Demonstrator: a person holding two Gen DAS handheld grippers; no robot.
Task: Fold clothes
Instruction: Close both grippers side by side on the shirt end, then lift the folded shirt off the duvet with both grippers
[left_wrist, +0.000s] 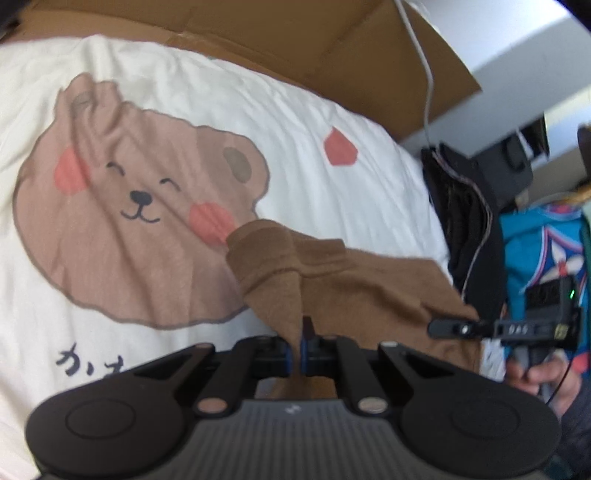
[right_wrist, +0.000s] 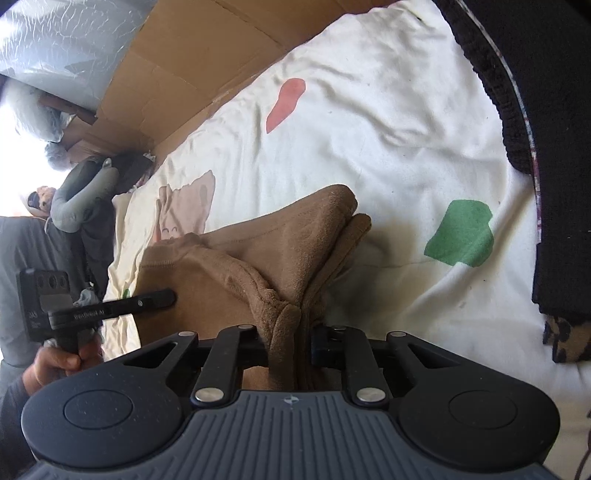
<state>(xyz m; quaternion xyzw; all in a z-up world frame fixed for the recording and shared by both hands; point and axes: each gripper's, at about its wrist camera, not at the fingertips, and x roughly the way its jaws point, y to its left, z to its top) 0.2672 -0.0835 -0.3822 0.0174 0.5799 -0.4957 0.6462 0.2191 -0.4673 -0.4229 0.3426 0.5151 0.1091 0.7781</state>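
On the bed's cream bear-print duvet (left_wrist: 295, 122), your left gripper (left_wrist: 297, 350) pinched a thin fold of the brown fleece garment (left_wrist: 354, 280), and your right gripper (right_wrist: 295, 339) clamped a thicker bunch of it. That thin pinch could have slipped as you pulled the cloth taut. Open duvet lay ahead; a black knit garment (right_wrist: 517, 92) and cardboard (left_wrist: 277, 44) hemmed the edges.

Two wrist cams, close in, angled down

Both share the brown garment (left_wrist: 325, 273) on the bear-print sheet (left_wrist: 258, 110), each catching the other gripper
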